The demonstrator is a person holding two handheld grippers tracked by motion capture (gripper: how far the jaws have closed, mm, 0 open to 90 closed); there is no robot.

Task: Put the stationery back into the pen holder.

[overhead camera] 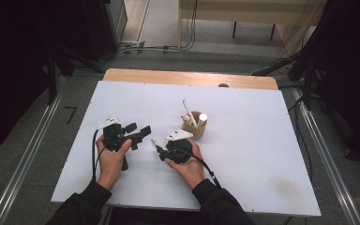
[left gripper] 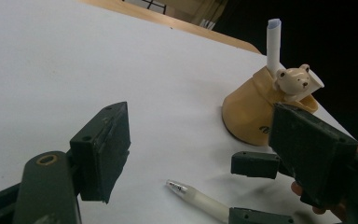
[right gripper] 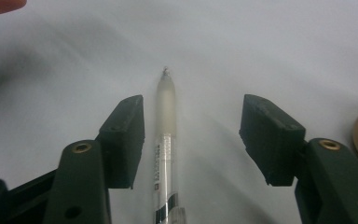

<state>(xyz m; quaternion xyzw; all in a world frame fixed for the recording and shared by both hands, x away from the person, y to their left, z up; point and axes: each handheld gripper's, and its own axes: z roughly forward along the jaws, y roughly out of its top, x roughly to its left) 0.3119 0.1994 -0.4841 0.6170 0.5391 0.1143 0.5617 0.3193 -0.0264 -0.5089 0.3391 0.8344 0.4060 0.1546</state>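
The right hand-held gripper (right gripper: 191, 140) stands wide open around a clear pen (right gripper: 164, 154) lying on the white table (overhead camera: 262, 154), nearer one jaw. Closing off-centre could roll it away. The left hand-held gripper (left gripper: 205, 154) is open too, near the tan holder (overhead camera: 194, 124).

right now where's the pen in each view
High view: the pen pokes out left of the right gripper, on the table centre.
Left gripper view: bottom centre, tip pointing up-left, running into the right gripper's jaws.
Right gripper view: centre, between the open jaws, nearer the left one, tip pointing up.
Shared landmark: the tan cup, beside the pen in the high and left gripper views, a sliver at the right gripper view's right edge.
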